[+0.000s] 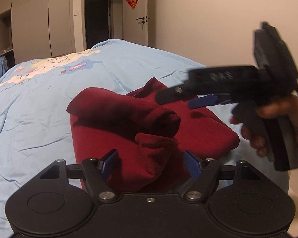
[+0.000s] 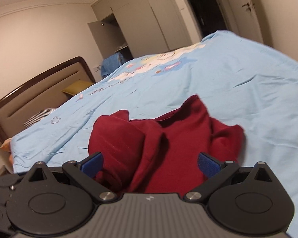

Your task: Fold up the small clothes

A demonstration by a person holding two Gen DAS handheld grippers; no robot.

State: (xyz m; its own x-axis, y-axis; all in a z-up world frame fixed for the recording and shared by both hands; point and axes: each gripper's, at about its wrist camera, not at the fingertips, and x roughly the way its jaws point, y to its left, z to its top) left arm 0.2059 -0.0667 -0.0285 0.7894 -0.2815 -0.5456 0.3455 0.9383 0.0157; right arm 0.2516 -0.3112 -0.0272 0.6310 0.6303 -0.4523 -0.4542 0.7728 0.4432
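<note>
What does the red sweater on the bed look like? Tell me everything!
The red sweater is dark maroon, soft and knit-looking, with ribbed cuffs. It lies partly folded on the light blue quilt, both sleeves laid across its body, one bunched in a roll. Both hand-held grippers, left and right, are open with nothing gripped.

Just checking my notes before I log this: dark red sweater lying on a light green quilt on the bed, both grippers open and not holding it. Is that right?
Not quite: the quilt is light blue, not green, as the right wrist view shows plainly. The rest stands: the dark red sweater lies on it, and the left gripper and right gripper are both open with nothing clamped.
</note>
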